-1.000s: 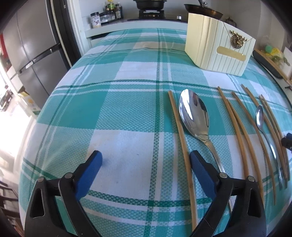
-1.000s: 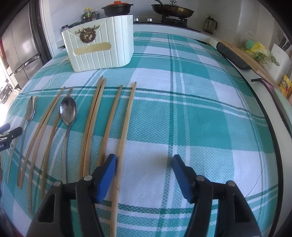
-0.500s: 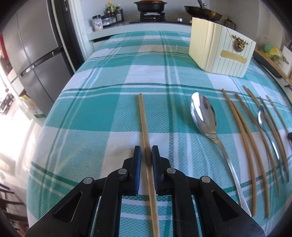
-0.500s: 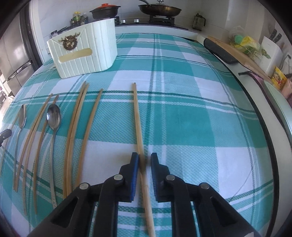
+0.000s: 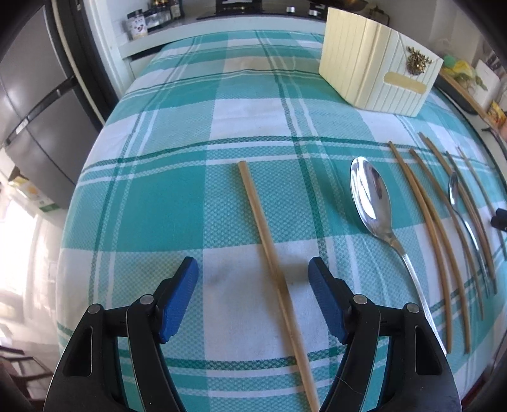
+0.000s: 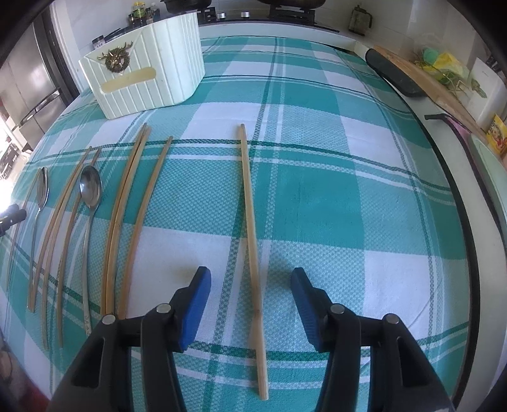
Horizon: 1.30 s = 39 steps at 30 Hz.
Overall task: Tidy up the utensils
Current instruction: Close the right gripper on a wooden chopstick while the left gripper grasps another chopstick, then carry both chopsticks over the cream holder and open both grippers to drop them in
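My left gripper (image 5: pixel 253 282) is open, with a single bamboo chopstick (image 5: pixel 269 250) lying on the cloth between its blue pads. My right gripper (image 6: pixel 250 288) is open too, with another single chopstick (image 6: pixel 250 234) lying between its pads. To the right in the left wrist view lie a large steel spoon (image 5: pixel 374 202), several chopsticks (image 5: pixel 424 215) and a small spoon (image 5: pixel 459 202). In the right wrist view the same row lies at the left: chopsticks (image 6: pixel 126 206), a spoon (image 6: pixel 90 196) and another spoon (image 6: pixel 41 196). A cream ribbed utensil holder (image 5: pixel 374 66) (image 6: pixel 145 82) stands at the far side.
A teal-and-white checked cloth (image 5: pixel 190 190) covers the table. A refrigerator (image 5: pixel 28 104) stands to the left. A stove with pans and jars (image 6: pixel 221 9) is behind the table. A black board (image 6: pixel 393 76) and packets (image 6: pixel 450 66) lie on the right counter.
Both grippers were shut on their chopsticks half a second ago; both have opened, and each chopstick now lies on the cloth apart from the row.
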Tool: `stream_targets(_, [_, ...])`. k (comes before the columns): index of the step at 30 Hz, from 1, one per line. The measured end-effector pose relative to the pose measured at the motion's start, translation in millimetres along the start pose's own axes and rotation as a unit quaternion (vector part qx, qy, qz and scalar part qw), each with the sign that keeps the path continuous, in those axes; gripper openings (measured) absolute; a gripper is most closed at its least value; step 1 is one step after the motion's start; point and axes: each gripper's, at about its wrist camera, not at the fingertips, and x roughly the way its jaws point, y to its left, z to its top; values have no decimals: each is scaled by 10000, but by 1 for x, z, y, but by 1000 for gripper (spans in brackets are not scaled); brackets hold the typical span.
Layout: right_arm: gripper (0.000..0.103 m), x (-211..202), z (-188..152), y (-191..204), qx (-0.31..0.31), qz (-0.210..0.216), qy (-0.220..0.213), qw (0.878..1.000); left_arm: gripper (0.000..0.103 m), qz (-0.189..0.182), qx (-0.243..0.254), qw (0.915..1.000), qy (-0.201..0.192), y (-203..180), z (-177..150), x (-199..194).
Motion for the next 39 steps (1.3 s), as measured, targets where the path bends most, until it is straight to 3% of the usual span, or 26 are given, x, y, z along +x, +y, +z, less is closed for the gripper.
stream_targets(4, [54,9,19,2,-220,109,134,9996,59,-24,-130,9999,89,7,17,6])
stream_targets(6, [55,14,31,0,-210,164,138,9995,46,-56,-165,9997,149,8,25,9])
stream_targets(10, [52,30,64,-2,-195,271,113,9994,29,-47,-80,9997,218,3,41,17])
stream_targets(11, [48,35,73,-1,-217,228,89,9995,18,-56,-43,9997,215,0,45,19])
stream_targets(12, [38,39,83,0,-224,228,41,9995,8,-63,-9,9998,203,-2,49,21])
stream_targets(13, [31,42,91,-1,-199,234,-5,9995,7,-69,7,9998,194,-4,53,23])
stream_targets(14, [9,46,100,-2,-175,260,-11,9995,6,-63,1,9999,157,-6,56,25])
stream_targets(15, [6,49,107,-3,-117,325,-7,9994,5,-79,-23,9999,133,-7,60,26])
stream_targets(19, [6,32,115,-15,374,687,-303,9965,5,-324,-342,9987,-211,-1,67,3])
stream_targets(26, [6,-73,86,-18,392,1195,-1391,9823,5,-763,-352,9888,-1230,5,61,-93])
stream_targets(31, [6,-131,64,-13,326,1310,-1969,9711,5,-1030,-296,9794,-1709,5,52,-144])
stream_targets(39, [6,-174,53,9,53,1281,-2500,9597,4,-1180,-113,9664,-2282,-6,46,-196])
